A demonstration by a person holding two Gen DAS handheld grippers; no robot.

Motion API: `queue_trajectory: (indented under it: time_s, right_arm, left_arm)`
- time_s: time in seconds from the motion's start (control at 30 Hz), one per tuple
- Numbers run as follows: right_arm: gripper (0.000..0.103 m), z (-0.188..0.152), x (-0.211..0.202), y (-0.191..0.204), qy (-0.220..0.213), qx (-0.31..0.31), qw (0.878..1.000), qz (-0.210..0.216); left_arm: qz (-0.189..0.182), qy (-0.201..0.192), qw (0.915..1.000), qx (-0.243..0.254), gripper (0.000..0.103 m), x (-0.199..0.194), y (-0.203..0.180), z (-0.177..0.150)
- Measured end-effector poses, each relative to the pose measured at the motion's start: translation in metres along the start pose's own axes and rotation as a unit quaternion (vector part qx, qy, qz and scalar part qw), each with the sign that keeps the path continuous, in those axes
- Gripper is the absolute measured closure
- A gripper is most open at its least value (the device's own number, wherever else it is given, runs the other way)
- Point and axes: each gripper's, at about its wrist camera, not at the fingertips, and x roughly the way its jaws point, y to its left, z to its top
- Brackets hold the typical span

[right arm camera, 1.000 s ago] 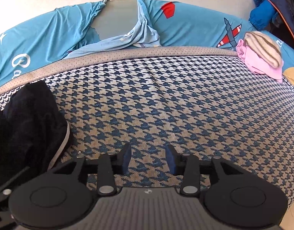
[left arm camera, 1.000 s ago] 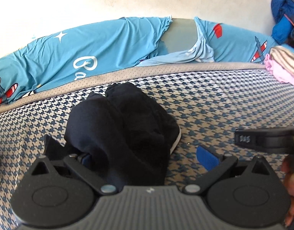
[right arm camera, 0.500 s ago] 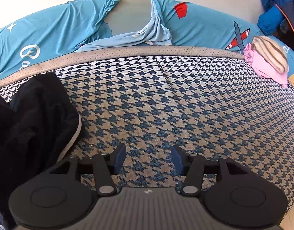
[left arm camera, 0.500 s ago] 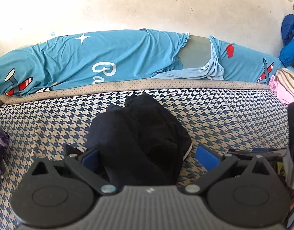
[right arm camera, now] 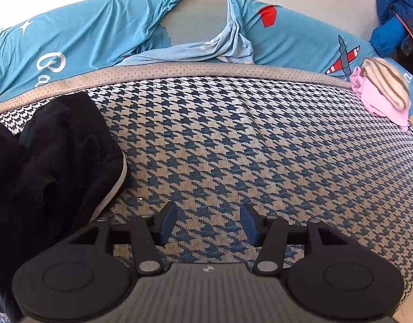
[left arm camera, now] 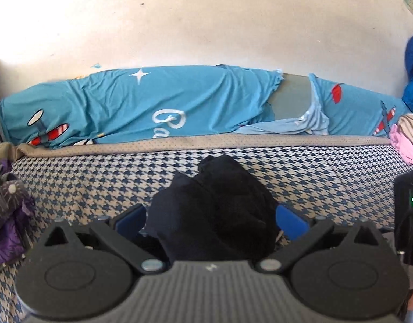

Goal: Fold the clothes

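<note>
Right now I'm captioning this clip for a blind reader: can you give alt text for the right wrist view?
The right tongs are open and empty over a blue-and-cream houndstooth bedcover. A crumpled black garment lies to their left. At the back, a turquoise airplane-print sheet runs along the wall, and a pink and striped clothes pile sits at the right.

Black tongs [right arm camera: 208,222], blue pads [right arm camera: 167,219], ribbed grey housing

Bare houndstooth cover [right arm camera: 260,148] right of black garment [right arm camera: 53,167].
</note>
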Motion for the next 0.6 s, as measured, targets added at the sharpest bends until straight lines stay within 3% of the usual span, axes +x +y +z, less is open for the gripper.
queue_trajectory:
  time_s: [0.27, 0.4, 0.6]
  right_arm:
    - [0.053, 0.001, -0.001, 0.008, 0.002, -0.002, 1.0, 0.019]
    - [0.067, 0.001, -0.003, 0.015, 0.0, -0.009, 1.0, 0.03]
    - [0.071, 0.001, -0.004, 0.027, 0.005, -0.015, 0.999, 0.044]
  left_arm:
    - [0.042, 0.04, 0.9977, -0.035, 0.0, 0.017, 0.027, -0.004]
    - [0.062, 0.064, 0.9954, -0.034, 0.0, 0.025, 0.035, -0.009]
    - [0.073, 0.093, 0.9923, -0.038, 0.0, 0.036, 0.042, -0.016]
